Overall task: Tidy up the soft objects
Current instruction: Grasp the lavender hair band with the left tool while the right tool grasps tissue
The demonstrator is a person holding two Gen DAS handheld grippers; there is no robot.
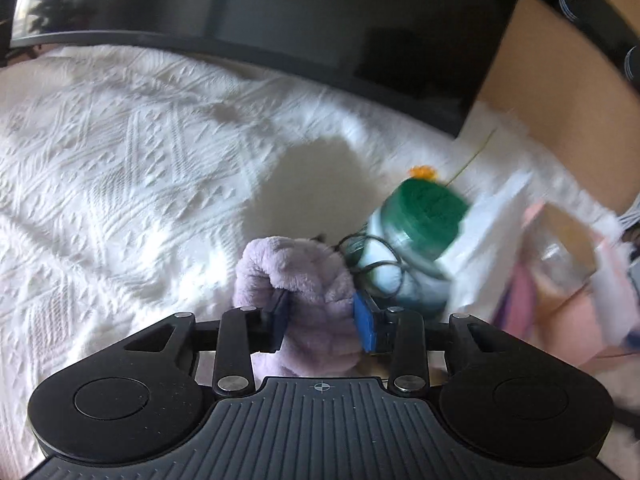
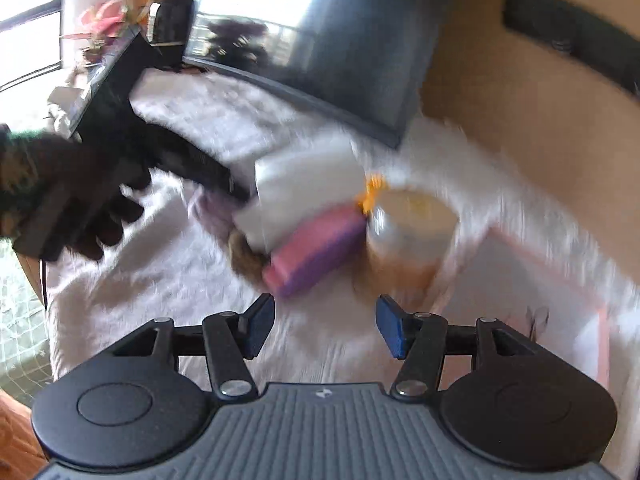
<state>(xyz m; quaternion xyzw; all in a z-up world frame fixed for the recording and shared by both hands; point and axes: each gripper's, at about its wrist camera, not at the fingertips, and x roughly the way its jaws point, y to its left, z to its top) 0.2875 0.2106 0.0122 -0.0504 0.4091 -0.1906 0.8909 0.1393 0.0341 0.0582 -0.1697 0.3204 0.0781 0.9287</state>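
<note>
My left gripper (image 1: 322, 316) is shut on a lilac plush toy (image 1: 304, 280) and holds it over the white textured bedspread (image 1: 120, 160). Just beyond it lies a green and white crocheted toy (image 1: 416, 232) with an orange tip and a dark cord. In the right wrist view my right gripper (image 2: 325, 326) is open and empty above the bedspread (image 2: 168, 280). Ahead of it, blurred, lie a pink and purple soft block (image 2: 316, 252), a white folded cloth (image 2: 304, 184), a brown furry item (image 2: 246, 256) and a pale jar-like object (image 2: 408, 232).
A dark TV screen (image 1: 320, 20) stands behind the bed, also in the right wrist view (image 2: 320, 40). A white bag with pink trim (image 2: 540, 304) lies at the right. The person's dark-gloved hand holding the left gripper (image 2: 80, 192) reaches in from the left.
</note>
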